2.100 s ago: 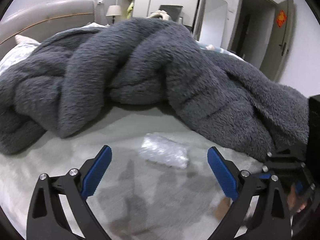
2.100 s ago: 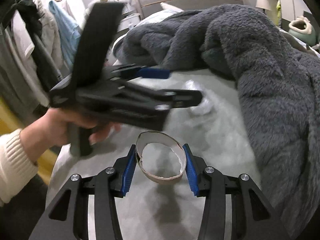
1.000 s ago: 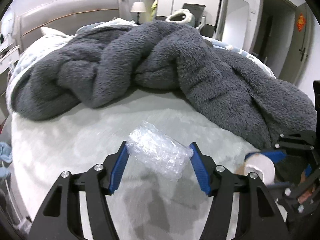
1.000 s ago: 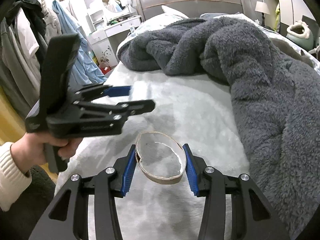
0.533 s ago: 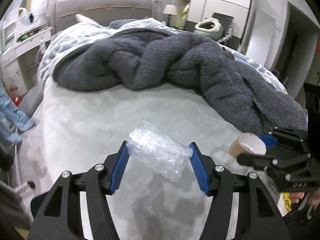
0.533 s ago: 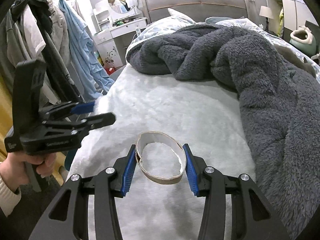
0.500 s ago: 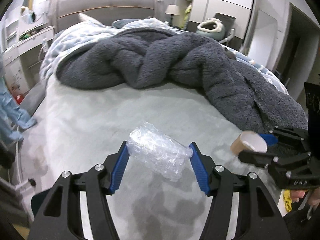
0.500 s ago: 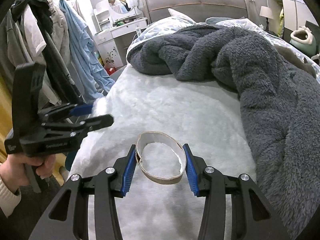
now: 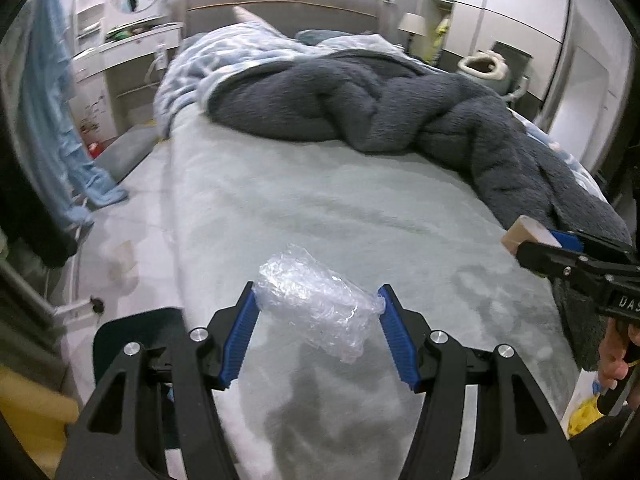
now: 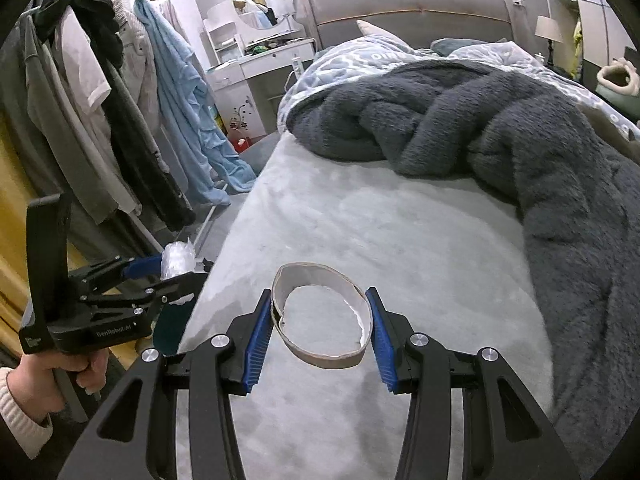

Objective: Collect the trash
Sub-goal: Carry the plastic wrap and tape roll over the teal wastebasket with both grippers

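My left gripper [image 9: 318, 330] is shut on a crumpled clear plastic wrap [image 9: 316, 306] and holds it above the pale bed sheet [image 9: 320, 208], near the bed's left edge. It also shows in the right wrist view [image 10: 164, 270] at the left, with the plastic wrap [image 10: 178, 258] between its blue pads. My right gripper [image 10: 320, 330] is shut on a squashed cardboard tube [image 10: 320, 316], end-on, above the sheet. The tube [image 9: 524, 232] also shows in the left wrist view at the right, in the right gripper [image 9: 560, 246].
A rumpled dark grey fleece blanket [image 10: 500, 148] covers the far and right side of the bed. A clothes rack with hanging garments [image 10: 120, 120] stands left of the bed. A dark bin rim [image 9: 132, 332] sits on the floor below my left gripper. A nightstand [image 10: 260, 80] stands by the headboard.
My left gripper closed on the plastic wrap, lifted it and carried it back toward the bed's left edge. My right gripper kept hold of the cardboard tube and drew back slightly.
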A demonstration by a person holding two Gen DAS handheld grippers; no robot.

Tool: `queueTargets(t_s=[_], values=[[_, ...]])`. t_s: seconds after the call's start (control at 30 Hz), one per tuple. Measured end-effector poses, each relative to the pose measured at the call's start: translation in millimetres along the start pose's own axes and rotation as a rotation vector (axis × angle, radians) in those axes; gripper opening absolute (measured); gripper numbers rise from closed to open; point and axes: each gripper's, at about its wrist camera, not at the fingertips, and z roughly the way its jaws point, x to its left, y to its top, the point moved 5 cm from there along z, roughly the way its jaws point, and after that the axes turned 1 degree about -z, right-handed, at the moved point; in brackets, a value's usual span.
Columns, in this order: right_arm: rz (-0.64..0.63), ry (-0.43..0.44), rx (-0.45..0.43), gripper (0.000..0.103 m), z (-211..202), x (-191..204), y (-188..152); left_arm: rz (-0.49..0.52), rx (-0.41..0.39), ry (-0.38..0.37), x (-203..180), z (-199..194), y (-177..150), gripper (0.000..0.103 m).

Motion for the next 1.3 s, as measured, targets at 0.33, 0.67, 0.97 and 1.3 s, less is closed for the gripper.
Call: queueTargets(t_s=[0.33,0.67,0.97,1.3], values=[[-0.045,0.032,0.014,0.046,23.5,36.5,16.8,-0.096,0.004,0.086,56.9,-10.8,-5.5,0.063],[-0.084,0.067,0.018,0.046,39.6,75.4,32.3,-0.164,0.048,0.148,110.2,-9.8,-20.1,0.063],[-0.114,0.087,0.041,0.046,60.3,102.8,37.9,-0.225,0.120,0.184,149.4,1.6,-42.0,0.063],[-0.151,0.117,0.061,0.046,82.2,138.8,43.3,-0.271,0.193,0.206,184.1,13.1,-63.7,0.063]])
